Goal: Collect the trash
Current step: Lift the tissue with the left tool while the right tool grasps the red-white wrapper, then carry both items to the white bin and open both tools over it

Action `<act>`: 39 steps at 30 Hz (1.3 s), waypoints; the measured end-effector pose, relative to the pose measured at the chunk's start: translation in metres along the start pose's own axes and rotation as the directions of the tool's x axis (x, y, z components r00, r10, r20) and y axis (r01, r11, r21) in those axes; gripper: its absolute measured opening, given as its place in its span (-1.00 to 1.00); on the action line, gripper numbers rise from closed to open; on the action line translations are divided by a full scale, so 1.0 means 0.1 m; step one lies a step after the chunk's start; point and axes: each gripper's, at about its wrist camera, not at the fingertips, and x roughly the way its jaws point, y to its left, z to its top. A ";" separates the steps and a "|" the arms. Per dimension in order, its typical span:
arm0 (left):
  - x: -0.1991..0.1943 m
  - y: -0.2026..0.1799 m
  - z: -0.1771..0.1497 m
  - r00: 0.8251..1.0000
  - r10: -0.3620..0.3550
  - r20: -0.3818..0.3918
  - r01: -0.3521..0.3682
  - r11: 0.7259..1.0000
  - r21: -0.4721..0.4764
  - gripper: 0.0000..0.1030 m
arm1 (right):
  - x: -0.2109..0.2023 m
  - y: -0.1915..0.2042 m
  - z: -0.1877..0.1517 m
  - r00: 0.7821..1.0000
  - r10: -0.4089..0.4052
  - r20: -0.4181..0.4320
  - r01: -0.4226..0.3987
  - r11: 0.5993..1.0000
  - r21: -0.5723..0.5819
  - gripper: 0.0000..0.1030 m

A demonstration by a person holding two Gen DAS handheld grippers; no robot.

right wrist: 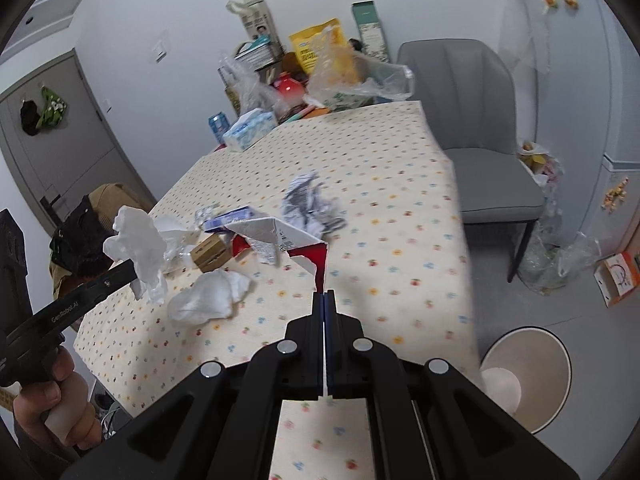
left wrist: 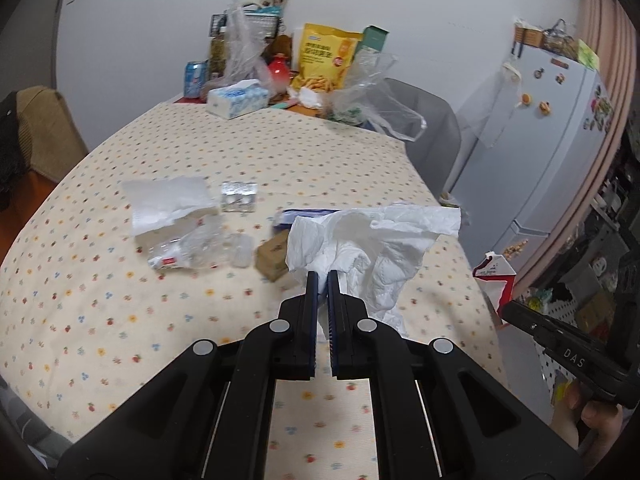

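White walls [right wrist: 168, 8]; grey door [right wrist: 52, 128] at left, items hung on it. Table [right wrist: 400, 184] under a cream floral-dotted cloth, far end against the wall. Grey chair [right wrist: 472, 120] at its right side; brown chair [left wrist: 44, 128] at its left. White fridge [left wrist: 536, 128] with magnets. Grey floor [right wrist: 560, 312]. Pink curtain [left wrist: 600, 40] beside the fridge.

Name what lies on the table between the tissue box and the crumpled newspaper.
Nothing: in the right wrist view only bare tablecloth runs from the tissue box to the crumpled newspaper.
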 end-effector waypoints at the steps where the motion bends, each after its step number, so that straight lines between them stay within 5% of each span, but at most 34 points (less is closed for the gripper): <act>1: 0.01 -0.06 0.01 1.000 -0.008 0.000 0.008 1.000 0.011 -0.89 | -0.06 -0.06 -0.01 1.000 -0.011 0.010 0.011 1.000 0.011 -0.98; 15: 0.28 -1.04 0.05 0.991 -0.124 -0.048 0.131 0.978 0.162 -0.89 | -0.61 -1.04 -0.21 0.986 -0.154 0.063 0.141 0.975 0.169 -0.97; 34: 1.11 -2.32 -0.24 0.958 -0.179 -0.226 0.240 0.929 0.282 -0.89 | -0.30 -2.32 -0.67 0.967 -0.252 -0.044 0.249 0.888 0.386 -0.96; 39: 1.37 -2.58 -0.34 0.948 -0.166 -0.272 0.249 0.919 0.306 -0.89 | -0.16 -2.69 -0.79 0.969 -0.238 -0.070 0.244 0.858 0.452 -0.78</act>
